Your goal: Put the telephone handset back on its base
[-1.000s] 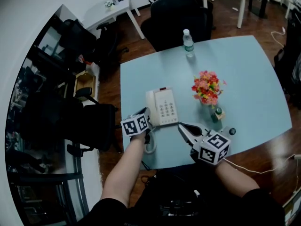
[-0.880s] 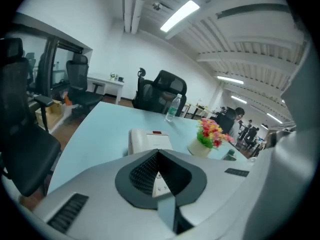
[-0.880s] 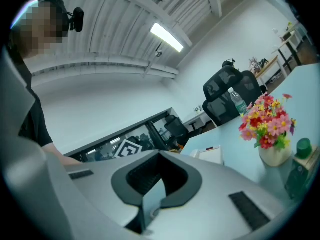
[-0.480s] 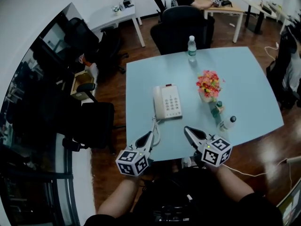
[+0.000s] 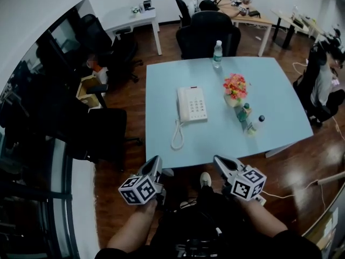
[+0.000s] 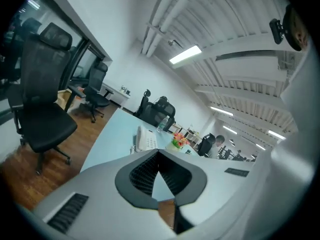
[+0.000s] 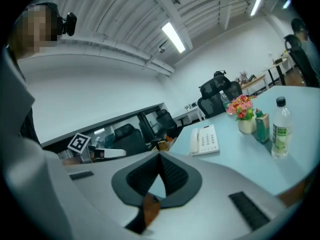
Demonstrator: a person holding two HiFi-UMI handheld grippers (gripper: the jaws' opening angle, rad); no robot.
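The white telephone [image 5: 192,104] sits in the middle of the pale blue table [image 5: 269,90]. Its handset [image 5: 183,106] lies in the cradle on the base's left side, and the coiled cord [image 5: 177,135] trails toward the near edge. My left gripper [image 5: 154,163] hangs off the table's near edge, shut and empty. My right gripper [image 5: 220,162] is beside it, also shut with nothing held. In the left gripper view the telephone [image 6: 146,139] shows far beyond the closed jaws. In the right gripper view the telephone [image 7: 205,140] is likewise well ahead.
A vase of flowers [image 5: 235,89], a small green carton [image 5: 245,114] and a lying bottle [image 5: 253,125] stand right of the phone. A water bottle [image 5: 217,53] is at the far edge. Black office chairs [image 5: 207,31] surround the table; a person [image 5: 323,85] sits at the right.
Both grippers have pulled back from the phone to below the table's near edge. The left gripper, close beside the phone a second ago, now hangs clear of it.
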